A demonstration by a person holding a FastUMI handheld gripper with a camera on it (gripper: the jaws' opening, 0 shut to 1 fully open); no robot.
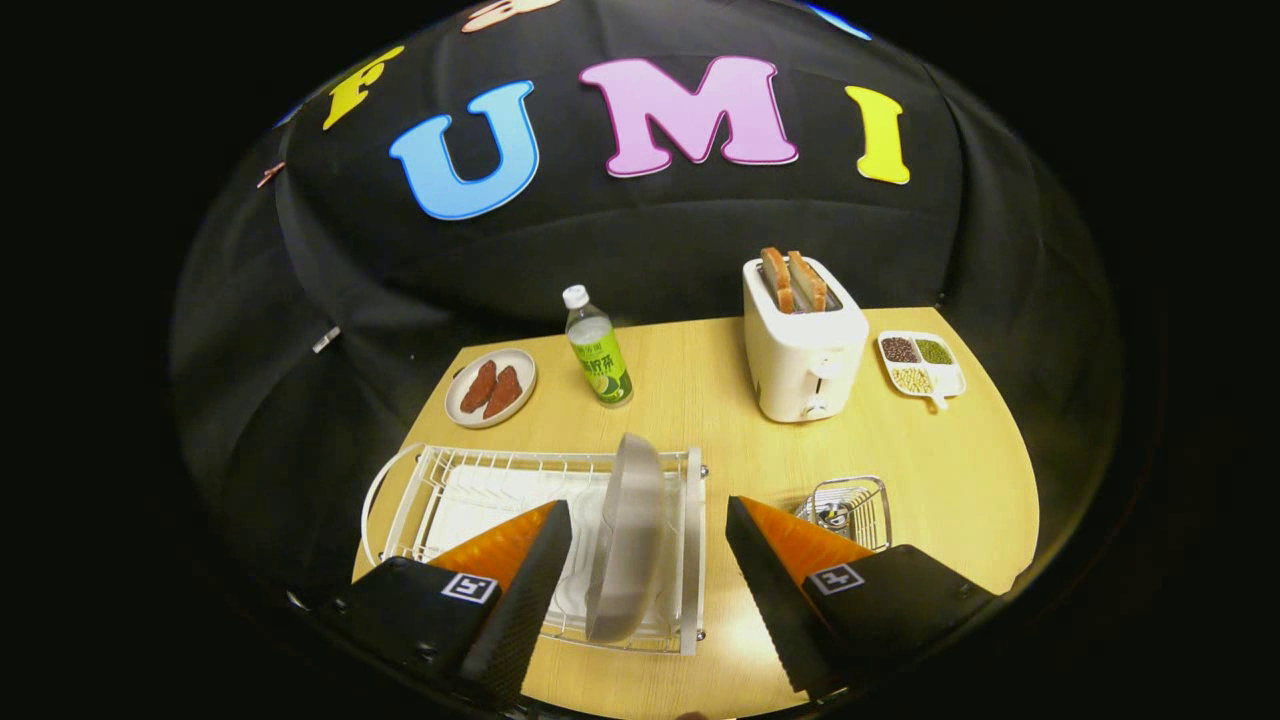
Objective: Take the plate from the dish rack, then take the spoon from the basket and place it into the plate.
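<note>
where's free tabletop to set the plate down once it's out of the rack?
Best patch: bare table between dish rack, bottle and toaster. Also free: right of the wire basket, below the sectioned snack tray. Crowded: back edge, with the food plate. Claw is open, straddling the upright plate.

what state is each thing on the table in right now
plate: on edge in the dish rack, between the fingers, not gripped
dish rack: holds only that plate
gripper: fingers open
basket: beside the rack, something lies inside, too small to tell
toaster: two bread slices up
bottle: upright, capped
small plate: two brown pieces on it
divided tray: three compartments filled
</note>
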